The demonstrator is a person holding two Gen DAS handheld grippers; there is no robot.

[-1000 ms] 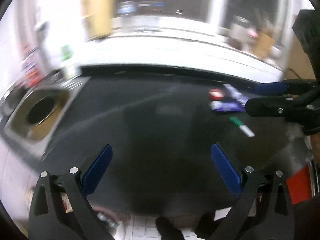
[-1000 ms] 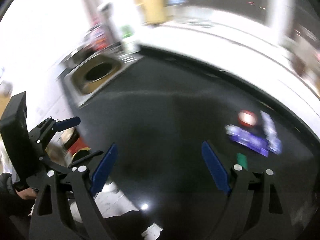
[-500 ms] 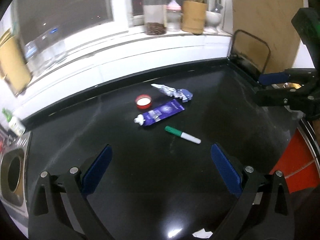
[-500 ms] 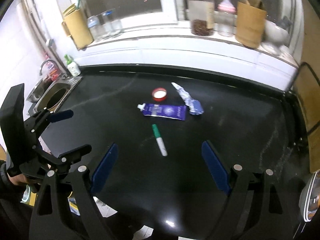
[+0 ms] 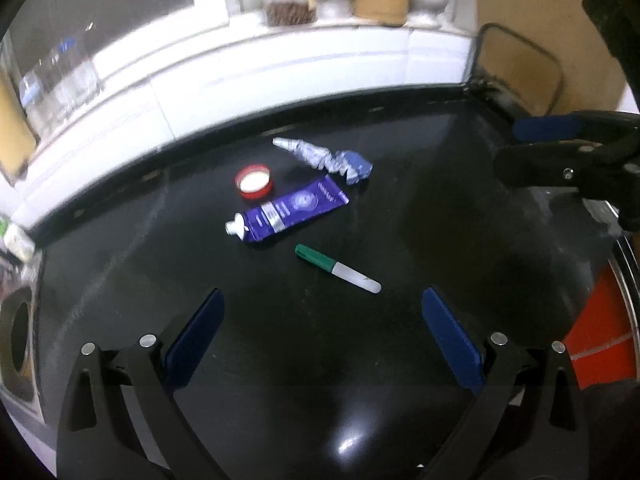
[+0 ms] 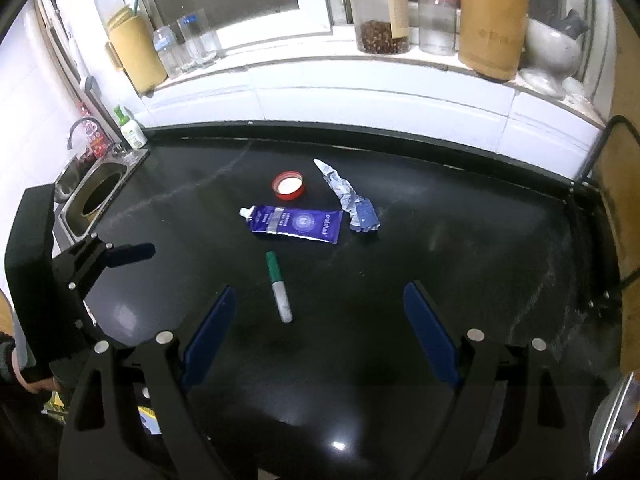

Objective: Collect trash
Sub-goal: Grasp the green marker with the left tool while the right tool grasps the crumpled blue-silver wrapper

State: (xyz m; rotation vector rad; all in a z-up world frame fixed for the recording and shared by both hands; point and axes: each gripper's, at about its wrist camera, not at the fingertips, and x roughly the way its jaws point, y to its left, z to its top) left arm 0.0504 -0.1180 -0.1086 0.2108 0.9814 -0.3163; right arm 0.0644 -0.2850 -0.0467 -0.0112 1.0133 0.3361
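Observation:
Four bits of trash lie together on the black counter (image 6: pixel 440 240): a green and white marker (image 6: pixel 279 287) (image 5: pixel 337 269), a purple squeezed tube (image 6: pixel 294 223) (image 5: pixel 286 213), a red lid (image 6: pixel 289 185) (image 5: pixel 254 181) and a crumpled blue-silver wrapper (image 6: pixel 350 198) (image 5: pixel 325 158). My left gripper (image 5: pixel 322 340) is open and empty, hovering near the counter's front, short of the marker. My right gripper (image 6: pixel 318 336) is open and empty, also just short of the marker. Each gripper shows at the edge of the other's view.
A sink (image 6: pixel 94 200) is set in the counter's left end. The white windowsill holds a jar (image 6: pixel 380 4), a baby bottle (image 6: pixel 436 16), a utensil holder (image 6: pixel 492 28) and glasses (image 6: pixel 192 40). A metal rack (image 6: pixel 608 184) stands at the right end. Something red and metal-rimmed (image 5: pixel 600 344) sits at the right.
Both views swung right from the sink to the trash pile, then moved closer to it. Both grippers stayed open and empty.

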